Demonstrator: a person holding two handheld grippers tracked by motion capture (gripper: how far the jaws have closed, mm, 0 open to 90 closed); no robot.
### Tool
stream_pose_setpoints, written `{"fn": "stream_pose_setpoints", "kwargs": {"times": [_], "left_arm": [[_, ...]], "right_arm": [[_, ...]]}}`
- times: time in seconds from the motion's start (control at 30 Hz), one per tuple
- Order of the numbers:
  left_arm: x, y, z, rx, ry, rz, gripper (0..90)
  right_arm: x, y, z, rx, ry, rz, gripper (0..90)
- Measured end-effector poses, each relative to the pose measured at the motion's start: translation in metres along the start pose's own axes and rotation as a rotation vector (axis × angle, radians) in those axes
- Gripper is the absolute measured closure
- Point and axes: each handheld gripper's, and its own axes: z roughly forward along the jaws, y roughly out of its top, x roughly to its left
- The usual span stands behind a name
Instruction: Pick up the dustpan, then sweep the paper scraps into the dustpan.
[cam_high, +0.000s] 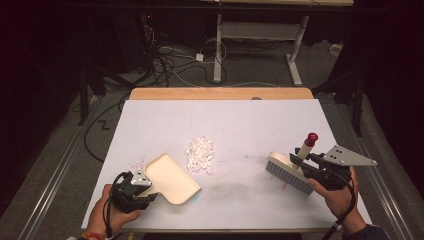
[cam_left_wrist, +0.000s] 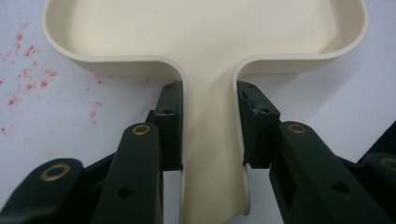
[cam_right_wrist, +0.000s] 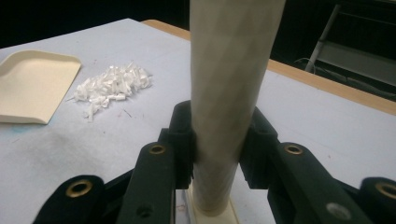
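Cream plastic is in both hands. The left gripper (cam_high: 141, 192) is clamped on the handle of the dustpan (cam_high: 172, 177), which lies flat on the table (cam_high: 250, 120) with its open edge toward the scraps (cam_high: 200, 154). The right gripper (cam_high: 304, 165) is clenched around the handle of the brush (cam_high: 289, 171), whose bristles sit on the table, well apart from the pile, on its right.

The step in hand seems to be sweeping the white scraps into the pan. To do it well, I would keep the front lip of the pan pressed on the surface, just beside the pile, so that nothing slides under it. The brush should come behind the pile from the right and push in short, low strokes toward the pan. The scraps look light, so a fast stroke could scatter them.

The table has a pale sheet on top, with small red specks (cam_left_wrist: 28, 70) near the pan and a grey smudge in the middle; a wooden edge shows at the far side. The room around it is dark, with cables (cam_high: 170, 60) on the floor and a white desk frame (cam_high: 260, 40) behind.
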Motion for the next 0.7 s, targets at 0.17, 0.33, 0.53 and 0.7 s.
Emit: {"fn": "stream_pose_setpoints", "kwargs": {"times": [0.17,0.33,0.53,0.7], "left_arm": [[-0.001,-0.001,0.001,0.001,0.004,0.001,63.4],[0.0,-0.003,0.004,0.007,0.0,-0.003,63.4],[-0.001,-0.002,0.007,0.023,0.008,0.004,63.4],[-0.002,-0.002,0.007,0.025,0.012,0.007,63.4]], "right_arm": [[-0.001,0.006,0.006,-0.01,-0.004,-0.006,71.2],[0.0,0.011,0.013,-0.013,0.001,-0.018,71.2],[-0.001,0.02,0.025,-0.034,0.027,-0.013,71.1],[-0.001,0.034,0.05,-0.048,0.049,-0.012,71.1]]}}
